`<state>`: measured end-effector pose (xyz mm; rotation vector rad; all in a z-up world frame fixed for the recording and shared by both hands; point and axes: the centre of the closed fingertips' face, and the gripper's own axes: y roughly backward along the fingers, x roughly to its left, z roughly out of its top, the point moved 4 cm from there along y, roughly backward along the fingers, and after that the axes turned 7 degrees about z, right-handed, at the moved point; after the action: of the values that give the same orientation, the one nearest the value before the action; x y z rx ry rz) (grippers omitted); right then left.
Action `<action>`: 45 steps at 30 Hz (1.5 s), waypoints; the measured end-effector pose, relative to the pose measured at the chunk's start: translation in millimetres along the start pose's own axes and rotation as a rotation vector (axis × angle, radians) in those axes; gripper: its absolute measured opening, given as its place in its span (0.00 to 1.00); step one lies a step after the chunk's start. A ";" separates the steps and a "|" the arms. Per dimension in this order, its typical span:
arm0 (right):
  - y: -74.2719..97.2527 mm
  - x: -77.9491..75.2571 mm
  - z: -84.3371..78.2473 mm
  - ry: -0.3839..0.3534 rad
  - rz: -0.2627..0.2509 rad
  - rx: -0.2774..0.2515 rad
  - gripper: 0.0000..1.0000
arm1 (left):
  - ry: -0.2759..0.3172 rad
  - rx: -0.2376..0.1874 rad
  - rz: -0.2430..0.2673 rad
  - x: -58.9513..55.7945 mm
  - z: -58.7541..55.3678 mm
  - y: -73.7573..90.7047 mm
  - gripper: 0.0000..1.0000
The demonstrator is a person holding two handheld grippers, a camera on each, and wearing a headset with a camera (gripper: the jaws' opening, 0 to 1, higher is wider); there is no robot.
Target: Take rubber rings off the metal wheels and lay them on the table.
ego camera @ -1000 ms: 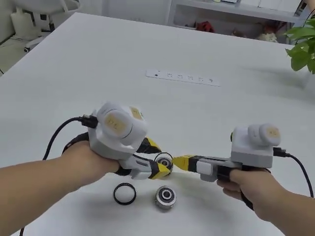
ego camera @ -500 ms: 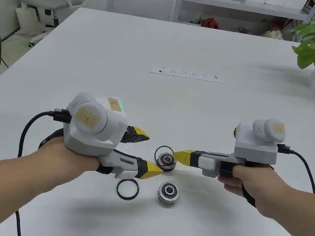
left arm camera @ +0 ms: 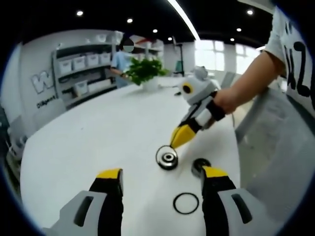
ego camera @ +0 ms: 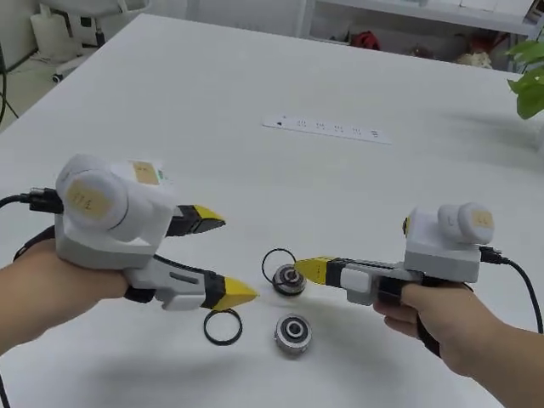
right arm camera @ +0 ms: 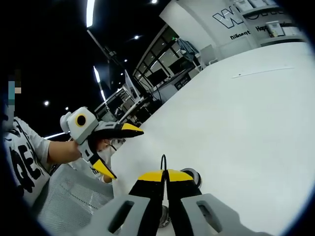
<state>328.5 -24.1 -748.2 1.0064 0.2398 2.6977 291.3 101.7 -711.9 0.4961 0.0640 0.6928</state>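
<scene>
Underneath, white tabletop (ego camera: 255,102), wide, running to shelving at the far edge.

At near left, left gripper (ego camera: 228,257), held in a hand (ego camera: 51,285). Yellow-tipped jaws spread wide with nothing between them, aimed right toward the parts. Hangs above the tabletop and touches none of them.

At near right, right gripper (ego camera: 304,270), held in the other hand (ego camera: 433,319) and pointing left. Jaws pressed together. From its own gripper view, a thin black line rises from between the tips, so closed on the edge of the far ring (ego camera: 277,259).

At far right, leaves of a green plant (ego camera: 529,81).

Far out past the grippers, flat white power strip (ego camera: 327,130), well apart from the parts.

Between the two grippers, far wheel (ego camera: 291,280): metal, lying flat on the tabletop, just beside the right gripper's tip. Near of it, close by, near wheel (ego camera: 293,333), also flat on the tabletop.

Far ring: thin black loop, partly off the far wheel, leaning out on the wheel's far-left side, right edge at the yellow tip.

Near ring (ego camera: 223,326): another thin black loop, flat on the tabletop, left of the near wheel and apart from it, just near of the left gripper's lower jaw.
</scene>
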 end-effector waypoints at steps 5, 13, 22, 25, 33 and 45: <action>-4.8 7.5 0.0 0.003 0.020 0.007 0.00 | 0.026 -0.012 0.024 5.0 -1.9 9.9 0.69; -15.0 20.1 0.0 0.004 0.057 0.014 0.00 | 0.054 -0.012 0.054 9.5 -12.3 23.7 0.73; -31.1 36.8 -15.2 -0.004 0.118 0.080 0.00 | 0.056 -0.004 0.069 10.4 -23.0 38.2 0.77; -35.6 43.6 -20.4 -0.001 0.152 0.108 0.00 | 0.055 0.005 0.077 12.0 -25.6 41.3 0.78; -48.0 53.3 -38.4 0.025 0.182 0.216 0.00 | 0.068 0.001 0.096 13.3 -28.6 46.3 0.78; -55.4 56.9 -55.2 0.139 0.171 0.349 0.00 | 0.070 0.015 0.103 14.4 -33.2 50.7 0.78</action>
<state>260.3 41.7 -767.5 0.9653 0.7012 2.9520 264.9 157.9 -716.4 0.4916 0.1096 0.8111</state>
